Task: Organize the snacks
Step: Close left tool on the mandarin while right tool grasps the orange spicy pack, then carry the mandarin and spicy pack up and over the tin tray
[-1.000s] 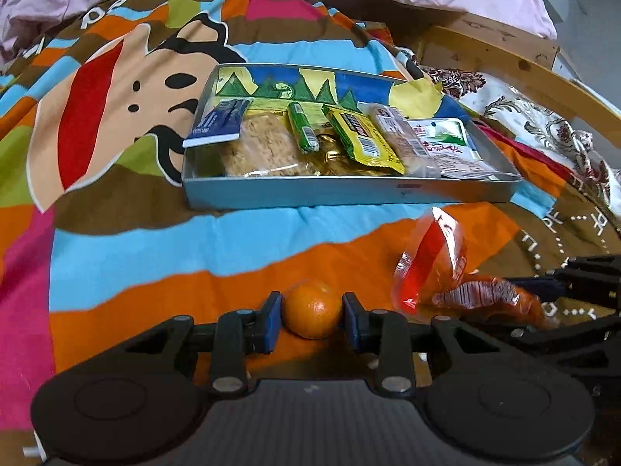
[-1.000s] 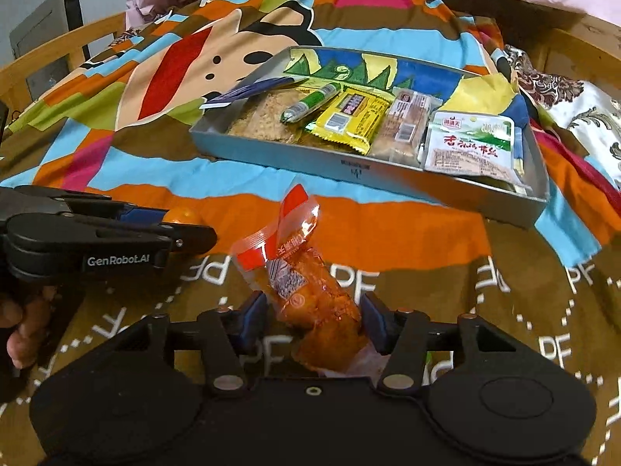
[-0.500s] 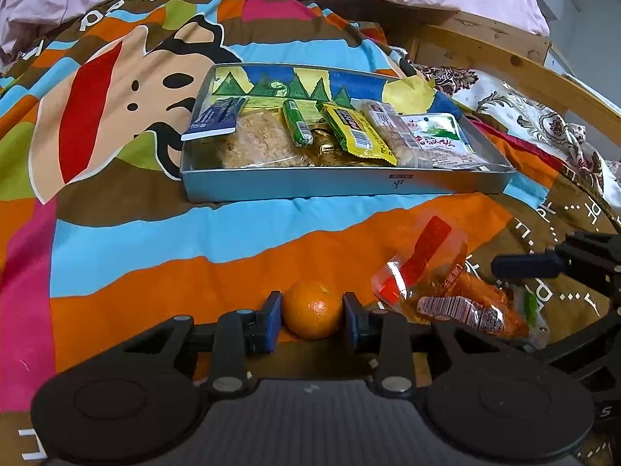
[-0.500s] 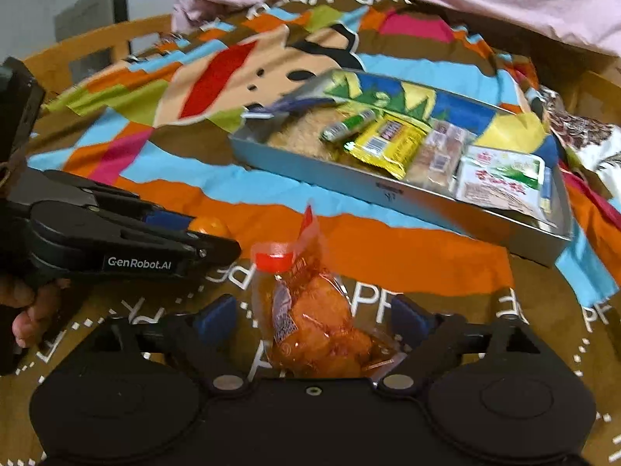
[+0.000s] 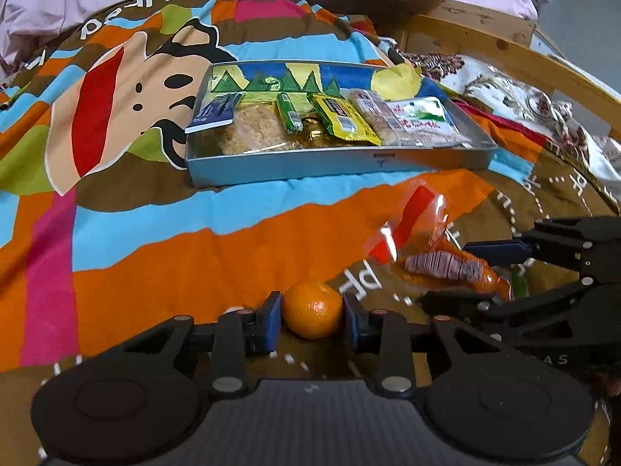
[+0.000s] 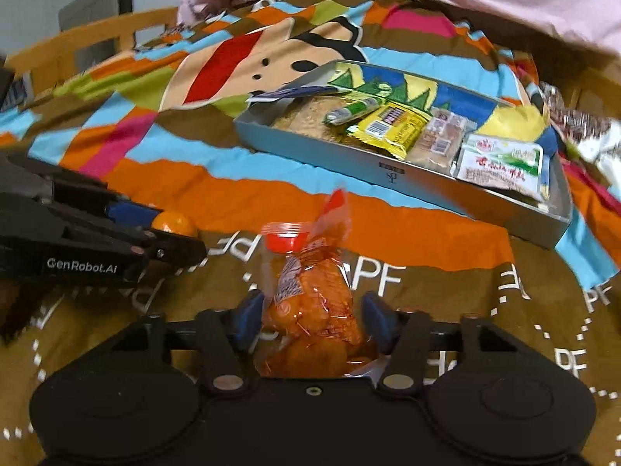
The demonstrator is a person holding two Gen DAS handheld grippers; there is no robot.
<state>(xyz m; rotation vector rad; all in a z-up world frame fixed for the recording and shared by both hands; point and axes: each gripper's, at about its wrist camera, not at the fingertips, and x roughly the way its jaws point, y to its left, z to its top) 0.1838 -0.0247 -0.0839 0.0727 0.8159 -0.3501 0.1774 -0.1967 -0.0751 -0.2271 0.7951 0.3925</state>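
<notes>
Lettering "GenRobot.AI" marks the left tool (image 6: 170, 229) gripping the orange (image 6: 173, 224).

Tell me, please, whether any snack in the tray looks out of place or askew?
Yes: the blue packet at the tray's left end is propped on the rim, overhanging the bedspread, while the other snacks lie inside.

Blurred print on the tray's (image 6: 396, 178) snack packets; orange (image 6: 174, 222) half hidden behind the left tongs (image 6: 155, 233)
</notes>
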